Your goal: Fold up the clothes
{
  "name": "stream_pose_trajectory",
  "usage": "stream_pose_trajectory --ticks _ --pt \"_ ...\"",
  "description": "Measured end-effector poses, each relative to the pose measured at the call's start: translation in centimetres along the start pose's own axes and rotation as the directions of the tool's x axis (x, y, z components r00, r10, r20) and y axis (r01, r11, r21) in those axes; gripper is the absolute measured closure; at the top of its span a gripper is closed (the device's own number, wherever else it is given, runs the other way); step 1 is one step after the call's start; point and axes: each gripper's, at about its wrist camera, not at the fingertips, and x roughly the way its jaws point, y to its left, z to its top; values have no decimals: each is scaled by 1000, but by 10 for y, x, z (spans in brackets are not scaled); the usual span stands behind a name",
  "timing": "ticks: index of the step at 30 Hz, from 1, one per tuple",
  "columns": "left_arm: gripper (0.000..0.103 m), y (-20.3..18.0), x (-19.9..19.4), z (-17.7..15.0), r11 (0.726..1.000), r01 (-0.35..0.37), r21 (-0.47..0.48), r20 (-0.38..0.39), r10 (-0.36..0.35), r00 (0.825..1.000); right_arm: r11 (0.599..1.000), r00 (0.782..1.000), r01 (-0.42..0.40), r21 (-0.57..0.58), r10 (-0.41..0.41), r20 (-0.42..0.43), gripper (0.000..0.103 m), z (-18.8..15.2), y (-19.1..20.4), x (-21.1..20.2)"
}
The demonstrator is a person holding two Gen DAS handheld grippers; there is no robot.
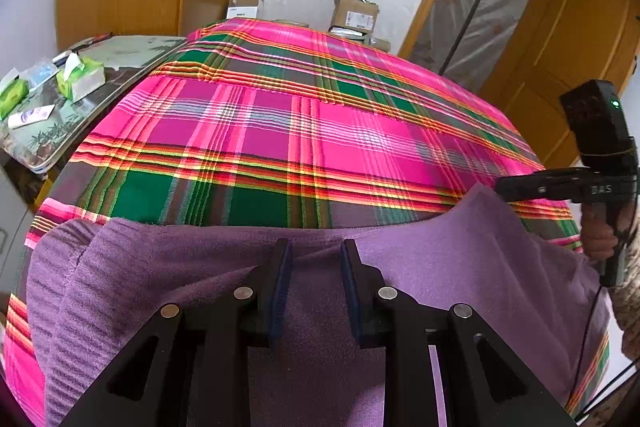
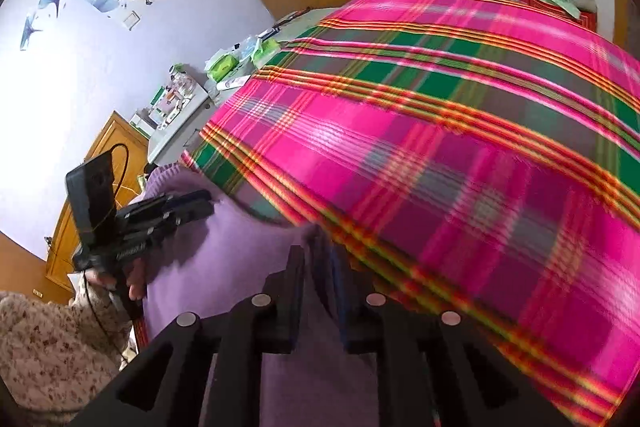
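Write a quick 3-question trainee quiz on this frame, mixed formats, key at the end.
1. True or false: the purple sweater lies at the near edge of the plaid sheet.
2. Multiple choice: in the left wrist view, where does the right gripper show? A) far left B) right side, at the sweater's raised edge C) over the tissue packs
3. Fill in: the left gripper has purple fabric between its ____.

Key: 1 true; 2 B; 3 jaws.
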Motion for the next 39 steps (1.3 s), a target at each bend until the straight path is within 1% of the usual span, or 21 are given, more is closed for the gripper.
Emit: stream_pose_trajectory --ticks 2,4,6,7,8,9,10,14,15,20,24,26,29,32,37,38,39 --pt "77 0 0 0 1000 0 0 0 0 1000 1000 999 22 -21 -23 -23 84 -13 -1 -2" --pt "77 -1 0 0 1000 -3 2 0 3 1000 997 996 64 -37 -66 -55 76 -25 -2 1" --pt "77 -2 0 -1 1000 -8 6 0 8 1000 996 995 73 -48 -76 -66 75 -32 -2 4" --pt "77 -2 0 -1 1000 -10 7 0 10 1000 994 995 89 -61 -92 -48 77 -35 -1 2" --pt "77 -2 0 -1 1000 -12 9 -1 12 1000 991 993 108 -73 -111 -34 82 -35 1 1" --pt "77 -2 0 -1 1000 -15 11 -1 15 1000 987 991 129 -94 -132 -24 97 -36 3 0" --pt "77 -3 0 -1 1000 -17 13 -1 17 1000 982 989 147 -121 -150 -15 98 -37 7 -1" --pt "77 -3 0 -1 1000 -19 13 -1 19 1000 963 977 212 -168 -209 35 99 -38 15 -7" --pt "77 -3 0 -1 1000 -19 13 -1 19 1000 962 975 221 -158 -216 44 101 -39 13 -9" --pt "77 -2 0 -1 1000 -16 10 -1 16 1000 965 967 250 -81 -244 78 101 -39 1 -15" --pt "77 -2 0 -1 1000 -16 10 -1 16 1000 963 964 261 -66 -256 73 101 -40 -2 -9" --pt "77 -2 0 -1 1000 -16 9 -1 16 1000 955 957 287 -68 -283 59 101 -41 -1 -1" --pt "77 -3 -1 -1 1000 -26 12 -3 26 1000 940 941 334 -67 -329 75 100 -41 1 0" --pt "77 -2 -7 -1 998 -54 13 3 54 999 936 933 353 -20 -350 89 100 -42 1 -5" --pt "77 10 -30 -4 996 -87 -19 40 88 995 920 909 391 -5 -386 157 100 -51 21 -27" --pt "77 14 -36 -7 995 -95 -27 45 96 994 919 906 395 -11 -387 171 100 -53 28 -32" --pt "77 17 -40 -10 994 -103 -32 47 105 993 922 909 386 -22 -376 178 100 -57 35 -33"
